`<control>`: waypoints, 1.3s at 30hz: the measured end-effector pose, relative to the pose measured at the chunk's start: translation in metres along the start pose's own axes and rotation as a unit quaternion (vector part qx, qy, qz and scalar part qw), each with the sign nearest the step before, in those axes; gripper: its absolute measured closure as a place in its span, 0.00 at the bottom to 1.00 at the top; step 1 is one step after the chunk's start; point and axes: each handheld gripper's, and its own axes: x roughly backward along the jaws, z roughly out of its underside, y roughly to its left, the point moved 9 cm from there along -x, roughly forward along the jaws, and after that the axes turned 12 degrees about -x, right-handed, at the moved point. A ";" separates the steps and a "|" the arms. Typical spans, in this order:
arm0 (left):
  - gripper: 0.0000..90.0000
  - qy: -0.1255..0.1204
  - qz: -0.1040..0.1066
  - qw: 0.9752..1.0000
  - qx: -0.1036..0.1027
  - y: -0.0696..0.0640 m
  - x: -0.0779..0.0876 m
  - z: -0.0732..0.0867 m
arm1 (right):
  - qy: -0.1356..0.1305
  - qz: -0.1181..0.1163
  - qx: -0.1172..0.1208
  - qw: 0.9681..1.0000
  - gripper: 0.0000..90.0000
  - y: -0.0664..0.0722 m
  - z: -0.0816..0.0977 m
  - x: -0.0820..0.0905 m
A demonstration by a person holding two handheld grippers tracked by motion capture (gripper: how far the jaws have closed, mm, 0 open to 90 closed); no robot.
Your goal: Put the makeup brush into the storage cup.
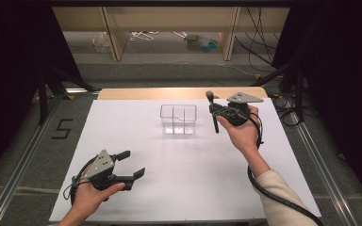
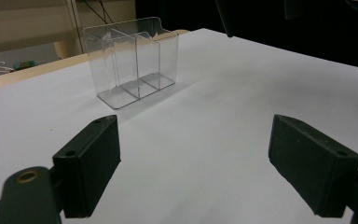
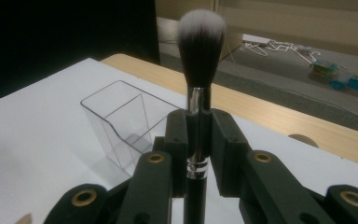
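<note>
Right gripper (image 3: 198, 154) squeezes a makeup brush (image 3: 199, 70), bristles up, beside the clear box (image 1: 178, 118).

It looks ready to go in: next, lift it over a slot and lower it straight. Left gripper (image 2: 209, 163) waits with jaws wide apart.

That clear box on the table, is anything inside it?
No. The clear box has empty compartments; its bare floor shows through the walls. The brush is outside it, clamped in the right tool.
</note>
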 end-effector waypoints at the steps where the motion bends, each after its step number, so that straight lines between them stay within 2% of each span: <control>1: 0.18 0.000 0.000 1.000 -0.001 0.000 0.000 0.000 | 0.004 -0.001 -0.006 1.000 0.87 0.001 0.001 0.000; 8: 0.18 0.001 -0.001 1.000 0.000 0.000 0.000 0.000 | 0.003 -0.003 -0.005 1.000 0.87 0.002 0.000 0.000; 9: 0.18 -0.002 0.003 1.000 -0.012 0.001 0.000 0.000 | 0.004 -0.001 -0.005 1.000 0.87 0.002 0.000 0.000; 12: 0.18 -0.004 0.003 1.000 -0.004 0.000 -0.001 0.000 | 0.001 -0.004 -0.004 1.000 0.87 0.003 -0.001 -0.001; 15: 0.18 -0.005 0.005 1.000 -0.013 0.001 -0.001 -0.001 | -0.005 -0.003 0.001 1.000 0.87 0.003 -0.002 -0.002; 18: 0.18 -0.004 0.003 1.000 -0.005 0.000 -0.001 0.000 | -0.003 -0.003 -0.003 1.000 0.87 0.004 -0.003 -0.002; 23: 0.18 -0.004 0.003 1.000 -0.007 0.000 -0.001 0.000 | 0.000 -0.006 -0.002 1.000 0.87 0.006 -0.002 -0.003; 24: 0.18 -0.004 0.003 1.000 -0.007 0.001 -0.001 -0.001 | 0.004 -0.008 -0.009 1.000 0.87 0.007 -0.002 -0.003; 28: 0.18 -0.004 0.001 1.000 0.003 -0.001 -0.001 0.000 | 0.001 -0.007 -0.002 1.000 0.87 0.006 -0.003 -0.003; 29: 0.18 -0.004 0.003 1.000 0.000 0.000 -0.001 0.000 | 0.002 -0.007 -0.002 1.000 0.87 0.006 -0.003 -0.003; 30: 0.18 -0.005 0.005 1.000 -0.010 0.001 -0.001 -0.001 | 0.003 -0.008 -0.006 1.000 0.87 0.007 -0.003 -0.003; 31: 0.18 -0.005 0.005 1.000 -0.010 0.001 -0.001 -0.001 | 0.003 -0.008 -0.006 1.000 0.87 0.007 -0.003 -0.003; 32: 0.18 -0.004 0.003 1.000 -0.001 0.000 -0.001 0.000 | 0.001 -0.007 -0.003 1.000 0.87 0.007 -0.003 -0.003; 35: 0.18 -0.004 0.002 1.000 0.002 -0.001 -0.001 0.000 | -0.001 -0.008 -0.002 1.000 0.87 0.007 -0.005 -0.004; 36: 0.18 -0.004 0.002 1.000 0.002 -0.001 -0.001 0.000 | -0.001 -0.008 -0.002 1.000 0.87 0.007 -0.005 -0.004; 37: 0.18 -0.005 0.005 1.000 -0.009 0.000 -0.001 -0.001 | -0.001 -0.008 -0.002 1.000 0.87 0.007 -0.005 -0.004; 39: 0.18 -0.004 0.004 1.000 -0.006 0.000 -0.001 -0.001 | -0.002 -0.008 -0.002 1.000 0.87 0.007 -0.005 -0.005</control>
